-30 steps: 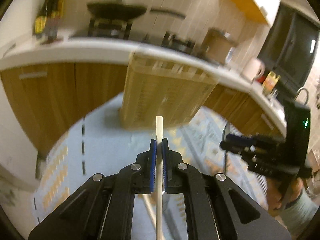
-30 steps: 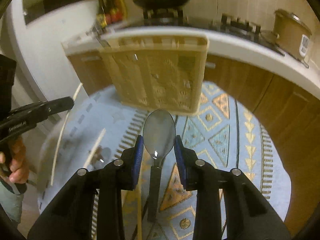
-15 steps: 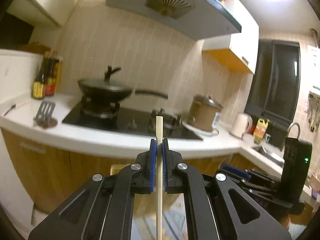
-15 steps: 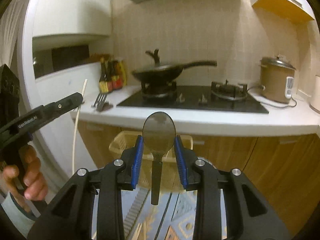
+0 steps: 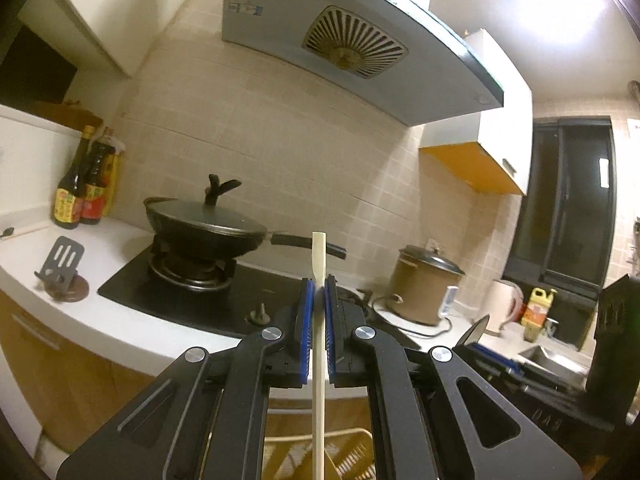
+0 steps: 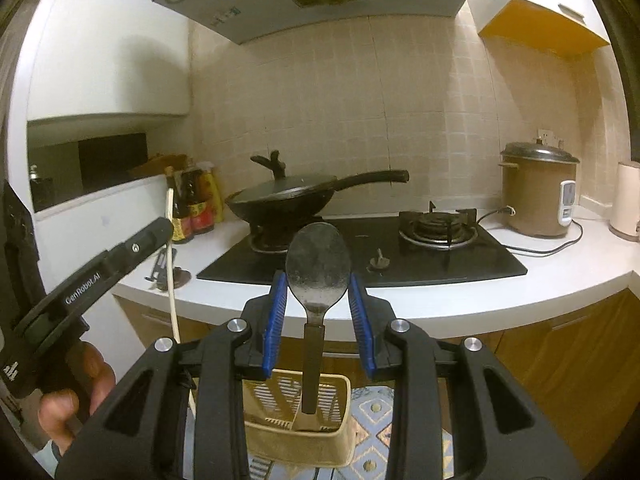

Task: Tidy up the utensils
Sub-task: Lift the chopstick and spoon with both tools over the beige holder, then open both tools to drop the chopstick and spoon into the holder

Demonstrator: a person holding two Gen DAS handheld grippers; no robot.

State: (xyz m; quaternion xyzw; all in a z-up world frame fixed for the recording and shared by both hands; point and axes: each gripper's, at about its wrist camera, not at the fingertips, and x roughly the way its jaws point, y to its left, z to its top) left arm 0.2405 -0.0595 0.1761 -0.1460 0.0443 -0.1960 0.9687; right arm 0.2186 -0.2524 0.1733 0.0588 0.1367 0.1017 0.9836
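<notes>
My left gripper [image 5: 319,284] is shut on a pale chopstick [image 5: 319,256] that stands upright between its blue pads; it also shows in the right wrist view [image 6: 171,272]. My right gripper [image 6: 318,292] is shut on a metal spoon [image 6: 319,264], bowl up, dark handle hanging down. A beige slotted utensil basket [image 6: 298,420] sits on the floor rug below both grippers; its rim shows in the left wrist view [image 5: 352,436]. Both grippers are held high, at counter level, above the basket. The left gripper [image 6: 160,230] is seen at the left of the right wrist view.
A white counter [image 6: 440,300] holds a black hob [image 6: 360,256], a lidded wok [image 6: 288,196], a rice cooker [image 6: 538,196], sauce bottles [image 6: 194,208] and a slotted spatula on a rest [image 5: 60,264]. Wooden cabinets [image 6: 560,360] lie below. A patterned rug [image 6: 380,420] covers the floor.
Both grippers have risen and tilted up from looking down at the basket and rug to facing the counter and hob. The chopstick and spoon stay gripped.
</notes>
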